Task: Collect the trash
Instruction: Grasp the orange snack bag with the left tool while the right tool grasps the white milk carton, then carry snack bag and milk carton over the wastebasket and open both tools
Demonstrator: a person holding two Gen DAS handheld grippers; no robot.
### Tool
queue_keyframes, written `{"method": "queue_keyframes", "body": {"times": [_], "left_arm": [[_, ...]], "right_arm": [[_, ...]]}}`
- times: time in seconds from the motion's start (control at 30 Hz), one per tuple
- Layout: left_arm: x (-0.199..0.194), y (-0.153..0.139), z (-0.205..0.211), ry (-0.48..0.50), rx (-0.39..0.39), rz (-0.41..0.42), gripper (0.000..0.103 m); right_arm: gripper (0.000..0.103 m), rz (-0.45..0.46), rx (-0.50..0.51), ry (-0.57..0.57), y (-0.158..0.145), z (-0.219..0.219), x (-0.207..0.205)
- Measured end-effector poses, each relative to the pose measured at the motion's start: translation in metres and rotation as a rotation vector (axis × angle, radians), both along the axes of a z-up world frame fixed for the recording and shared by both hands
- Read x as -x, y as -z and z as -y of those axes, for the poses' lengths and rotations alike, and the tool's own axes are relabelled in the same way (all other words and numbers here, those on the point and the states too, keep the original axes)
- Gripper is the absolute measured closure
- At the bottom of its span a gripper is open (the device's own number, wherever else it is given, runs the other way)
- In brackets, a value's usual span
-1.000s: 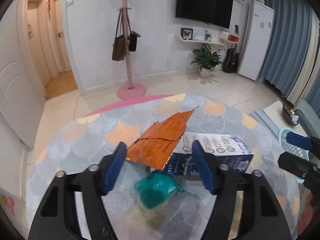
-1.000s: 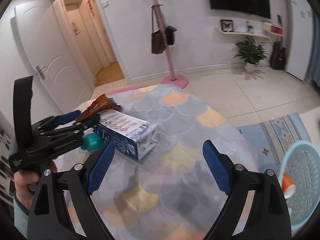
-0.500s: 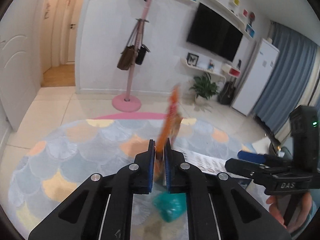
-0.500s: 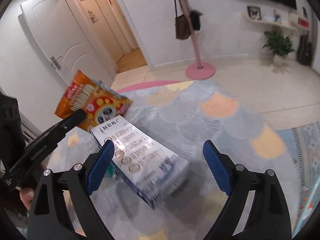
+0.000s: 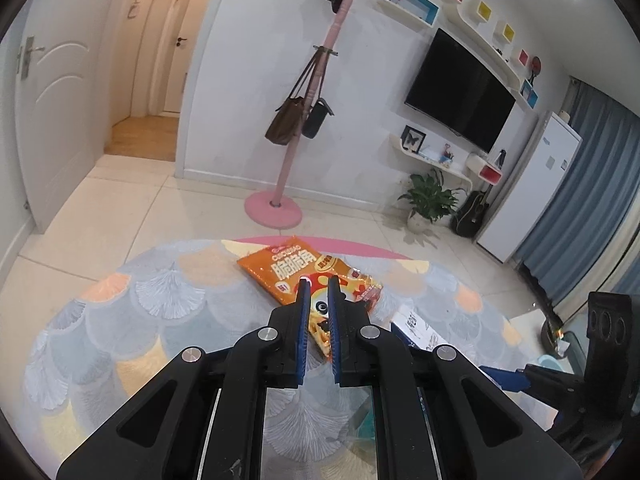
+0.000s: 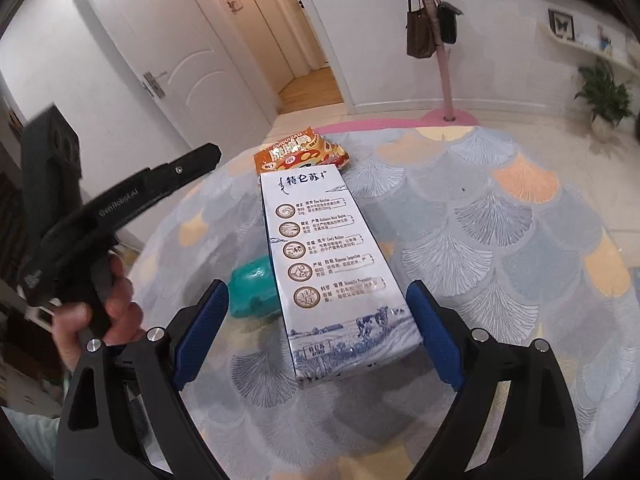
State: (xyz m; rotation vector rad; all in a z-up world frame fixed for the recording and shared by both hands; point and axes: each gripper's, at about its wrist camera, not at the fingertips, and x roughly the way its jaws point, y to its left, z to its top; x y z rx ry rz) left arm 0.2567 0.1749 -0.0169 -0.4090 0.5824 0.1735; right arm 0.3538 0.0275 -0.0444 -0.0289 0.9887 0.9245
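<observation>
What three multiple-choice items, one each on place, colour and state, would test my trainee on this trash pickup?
1. Where does the milk carton lie?
A. between the right gripper's open jaws
B. in a basket
C. on the floor

2. What colour is the small object beside the carton?
A. red
B. teal
C. black

3. How is the snack bag held?
A. lying loose
B. pinched in the left gripper
C. gripped by the right gripper

Answers: 1 A, the blue pads stand either side of it, apart. 2 B, it is teal. 3 B, the left jaws are closed on its edge.
</observation>
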Motion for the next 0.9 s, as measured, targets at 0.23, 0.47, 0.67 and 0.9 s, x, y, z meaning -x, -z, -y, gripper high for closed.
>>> {"method": "queue_keyframes", "body": {"times": [0.23, 0.47, 0.67, 0.9], "left_arm": [[-0.002, 0.01, -0.04, -0.022, 0.131, -0.002, 0.095], [-0.009, 0.019, -0.04, -0.008, 0.161, -0.027, 0.076], [-0.026, 0.029, -0.024, 0.018, 0.132, -0.098, 0.048], [-0.057, 0.043, -0.004, -0.005, 0.003, -0.243, 0.047]], "right_arm": [[0.048, 0.049, 0.09, 0.041, 0.005, -0.02, 0.01], [0.053, 0.201, 0.126, 0.149, -0.009, 0.011, 0.044], [0.053, 0.303, 0.176, 0.362, -0.01, 0.062, 0.054], [0.052, 0.308, 0.14, 0.432, -0.002, 0.074, 0.058]]}}
